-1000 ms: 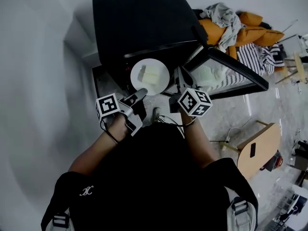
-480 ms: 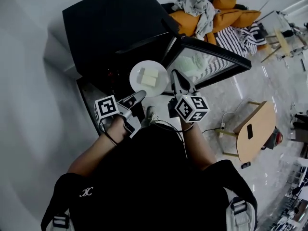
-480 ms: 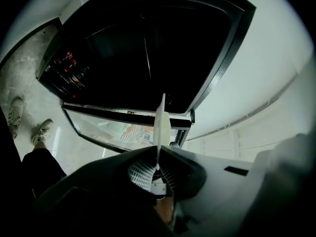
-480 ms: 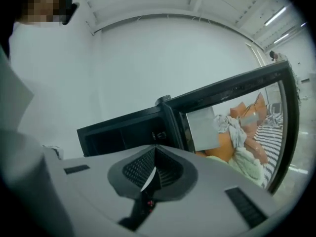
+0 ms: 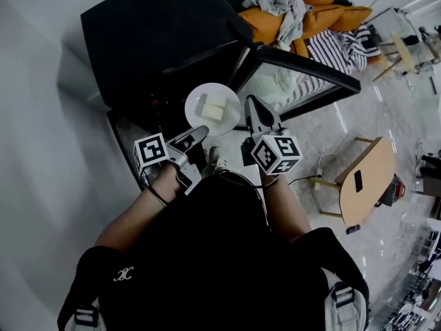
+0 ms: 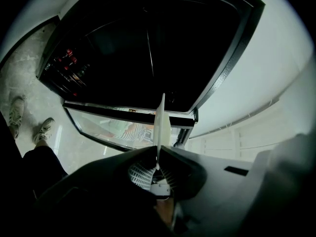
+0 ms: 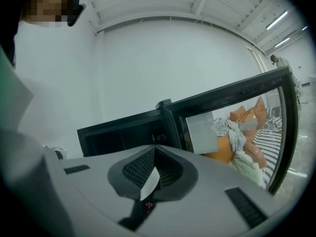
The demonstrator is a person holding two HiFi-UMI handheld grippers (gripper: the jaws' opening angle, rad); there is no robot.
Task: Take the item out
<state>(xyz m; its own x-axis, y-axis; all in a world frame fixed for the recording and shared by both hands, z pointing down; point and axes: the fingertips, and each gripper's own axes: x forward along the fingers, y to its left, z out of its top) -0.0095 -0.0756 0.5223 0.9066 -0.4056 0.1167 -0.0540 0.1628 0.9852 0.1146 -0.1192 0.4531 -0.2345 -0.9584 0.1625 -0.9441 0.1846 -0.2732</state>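
A white plate (image 5: 225,94) with two pale blocks (image 5: 213,108) hovers in front of the open black cabinet (image 5: 165,33). My left gripper (image 5: 202,131) is shut on the plate's near rim. In the left gripper view the plate (image 6: 161,120) stands edge-on between the jaws of that gripper (image 6: 157,154). My right gripper (image 5: 249,103) reaches the plate's right rim. In the right gripper view its jaws (image 7: 154,149) are closed with a white sliver (image 7: 149,180) of the rim pinched between them.
The cabinet's glass door (image 5: 296,81) stands open to the right, beside my right gripper. An orange sofa with clothes (image 5: 303,12) lies behind it. A wooden stool (image 5: 365,178) and a cable (image 5: 310,181) are on the floor at the right. The person's shoe (image 5: 213,161) is below the plate.
The plate, held by both grippers, has come a little away from the cabinet's opening. Over the last half second almost nothing has shifted.
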